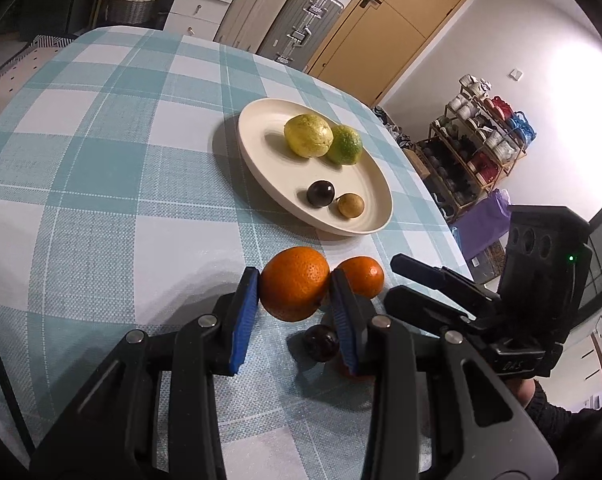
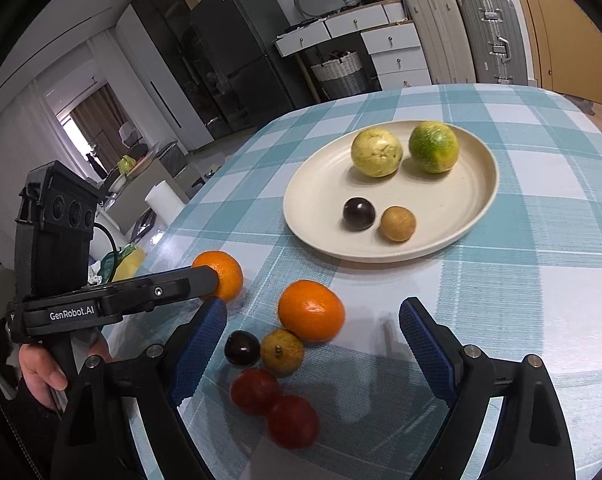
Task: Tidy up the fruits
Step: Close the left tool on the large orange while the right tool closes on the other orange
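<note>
My left gripper [image 1: 295, 300] is shut on an orange [image 1: 295, 282], its blue pads pressed to both sides; the right wrist view shows the same orange [image 2: 225, 274] at the tip of the left gripper [image 2: 217, 282]. My right gripper [image 2: 313, 308] is open above a cluster on the cloth: a second orange [image 2: 311, 310], a dark plum [image 2: 242, 347], a yellow-brown fruit [image 2: 281, 352] and two red fruits [image 2: 255, 390]. A cream plate [image 2: 481, 200] carries a yellow fruit [image 2: 377, 152], a green citrus [image 2: 433, 146], a dark plum [image 2: 359, 214] and a small brown fruit [image 2: 397, 223].
The table has a blue-and-white checked cloth [image 1: 101, 160], and its edge curves away close to the left gripper in the right wrist view. Suitcases [image 2: 489, 36], white drawers [image 2: 393, 52] and a basket [image 2: 339, 74] stand beyond the far edge. A shelf of cups [image 1: 481, 136] sits off the table.
</note>
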Demonstrator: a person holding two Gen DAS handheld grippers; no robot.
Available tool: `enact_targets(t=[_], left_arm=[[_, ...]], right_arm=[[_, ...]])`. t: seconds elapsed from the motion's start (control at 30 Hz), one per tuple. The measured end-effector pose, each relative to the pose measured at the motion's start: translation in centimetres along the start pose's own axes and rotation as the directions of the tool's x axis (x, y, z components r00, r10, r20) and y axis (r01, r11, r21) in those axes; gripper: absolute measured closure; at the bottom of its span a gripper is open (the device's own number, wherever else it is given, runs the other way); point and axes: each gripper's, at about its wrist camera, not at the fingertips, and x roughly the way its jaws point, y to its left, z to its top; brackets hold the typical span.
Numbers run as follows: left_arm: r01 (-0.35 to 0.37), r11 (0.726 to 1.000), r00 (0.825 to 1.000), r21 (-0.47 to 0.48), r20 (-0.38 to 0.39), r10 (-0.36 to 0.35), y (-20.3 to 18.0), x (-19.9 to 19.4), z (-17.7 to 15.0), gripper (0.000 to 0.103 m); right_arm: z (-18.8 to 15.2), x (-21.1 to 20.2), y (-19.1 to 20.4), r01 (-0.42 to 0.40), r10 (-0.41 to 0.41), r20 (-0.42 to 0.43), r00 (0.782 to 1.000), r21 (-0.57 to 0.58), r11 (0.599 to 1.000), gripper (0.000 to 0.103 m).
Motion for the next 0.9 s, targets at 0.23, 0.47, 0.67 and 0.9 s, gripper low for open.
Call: enact_targets(t=[0.23,0.47,0.67,0.9], left_arm=[[0.001,1.000,1.000,-0.013,-0.008,-0.001,0.5,0.3,0.0,0.070],[-0.003,1.000,1.000,-0.026,-0.013,0.003,0.8,0.4,-0.1,0.070],[-0.001,1.000,1.000,-0.025,-0.018,0.001,0.8,0.6,0.0,0.070],[0.000,1.000,1.000,-0.027,-0.009,0.000,0.8,0.6,0.1,0.070]], right_arm=[[0.0,1.5,-0.1,-0.017,0.017,-0.026,1.000,0.020,1.000,0.022],[0.0,2.4,0.3,-0.004,0.004,-0.061,0.998,0.012,1.000,0.054],[-0.3,2.2,-0.1,-0.014,0.016,-0.061,0.998,0.038,0.999,0.063],[-0.3,1.4,-0.1,-0.015,0.016,-0.032,0.999,0.037,0.999,0.063]])
